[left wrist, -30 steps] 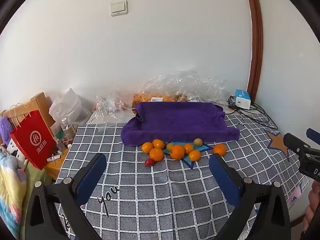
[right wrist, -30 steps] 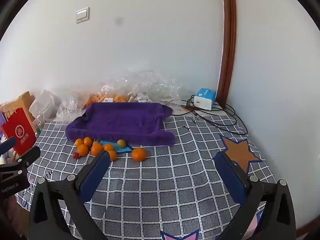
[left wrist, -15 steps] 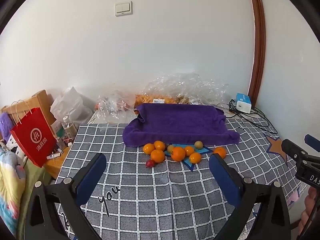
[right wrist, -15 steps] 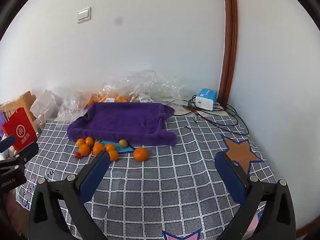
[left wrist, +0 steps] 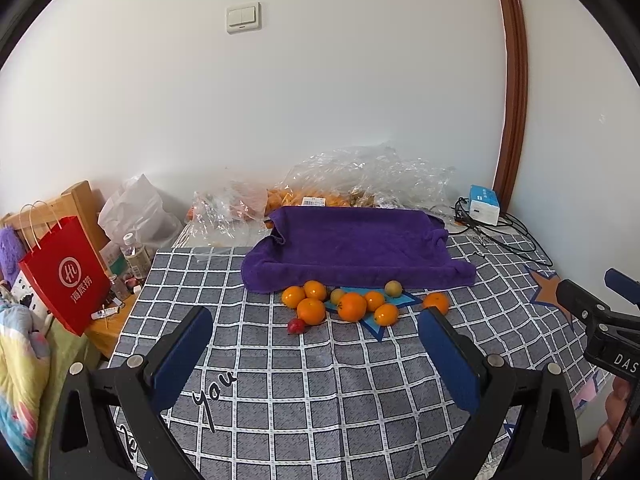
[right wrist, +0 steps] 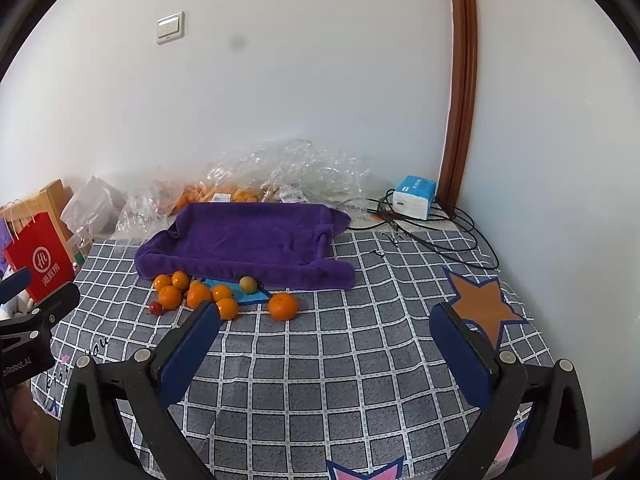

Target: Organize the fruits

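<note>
Several oranges [left wrist: 351,306] lie in a cluster on the grey checked cloth, just in front of a purple towel tray [left wrist: 352,246]. One orange [left wrist: 436,302] lies apart to the right; it also shows in the right wrist view [right wrist: 283,306]. Two small green-yellow fruits [left wrist: 393,288] and a small red fruit [left wrist: 296,325] lie among them. My left gripper [left wrist: 314,354] is open and empty, hovering short of the cluster. My right gripper [right wrist: 326,346] is open and empty, to the right of the fruit cluster [right wrist: 199,294] and the tray [right wrist: 248,240].
Crumpled clear plastic bags [left wrist: 360,178] with more oranges lie behind the tray against the wall. A blue-white box [left wrist: 484,204] with black cables sits at the back right. A red paper bag [left wrist: 66,274] and bottles stand beyond the left edge.
Both grippers have drifted slightly; the fruit sits a little lower in the left view. Nothing was taken hold of and no fruit moved.
</note>
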Demonstrator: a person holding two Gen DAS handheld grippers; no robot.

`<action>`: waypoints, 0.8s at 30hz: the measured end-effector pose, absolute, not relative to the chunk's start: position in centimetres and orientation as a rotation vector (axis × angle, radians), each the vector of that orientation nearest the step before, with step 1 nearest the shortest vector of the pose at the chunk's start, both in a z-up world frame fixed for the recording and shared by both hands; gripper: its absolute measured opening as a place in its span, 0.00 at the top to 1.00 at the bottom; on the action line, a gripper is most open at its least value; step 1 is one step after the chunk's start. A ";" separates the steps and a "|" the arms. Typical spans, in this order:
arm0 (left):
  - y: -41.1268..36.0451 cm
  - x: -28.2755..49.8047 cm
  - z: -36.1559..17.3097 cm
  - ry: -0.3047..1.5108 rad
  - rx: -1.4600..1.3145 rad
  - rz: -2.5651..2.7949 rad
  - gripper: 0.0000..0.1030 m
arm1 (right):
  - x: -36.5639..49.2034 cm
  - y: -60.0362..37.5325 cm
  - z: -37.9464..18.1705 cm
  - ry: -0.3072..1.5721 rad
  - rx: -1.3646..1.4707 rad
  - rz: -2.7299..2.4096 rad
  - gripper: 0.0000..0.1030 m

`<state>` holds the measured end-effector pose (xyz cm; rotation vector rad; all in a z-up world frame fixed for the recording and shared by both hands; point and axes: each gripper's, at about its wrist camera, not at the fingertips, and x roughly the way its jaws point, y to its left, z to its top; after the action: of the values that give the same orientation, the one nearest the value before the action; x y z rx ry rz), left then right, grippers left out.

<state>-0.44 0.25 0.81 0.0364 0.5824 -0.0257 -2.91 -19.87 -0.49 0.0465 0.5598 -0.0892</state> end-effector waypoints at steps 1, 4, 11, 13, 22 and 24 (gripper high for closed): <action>0.2 -0.5 0.8 0.582 0.037 -0.026 0.00 | -3.0 -19.3 -0.5 0.561 0.043 -0.092 0.00; 0.2 -0.5 0.8 0.581 0.037 -0.028 0.00 | -2.9 -19.4 -0.6 0.562 0.039 -0.092 0.00; 0.2 -0.5 0.8 0.581 0.034 -0.027 0.00 | -3.1 -19.7 -0.6 0.559 0.044 -0.091 0.00; 0.1 -0.5 0.9 0.581 0.032 -0.026 0.00 | -3.1 -19.6 -0.6 0.558 0.044 -0.092 0.00; 0.3 -0.5 1.0 0.578 0.025 -0.026 0.00 | -3.1 -19.5 -0.5 0.556 0.045 -0.090 0.00; 0.3 -0.5 1.0 0.578 0.025 -0.026 0.00 | -3.2 -19.5 -0.4 0.554 0.049 -0.083 0.00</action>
<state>-0.52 0.30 0.98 0.0255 0.5782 -0.0255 -3.21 -19.50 -0.44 0.0489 0.5542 -0.0829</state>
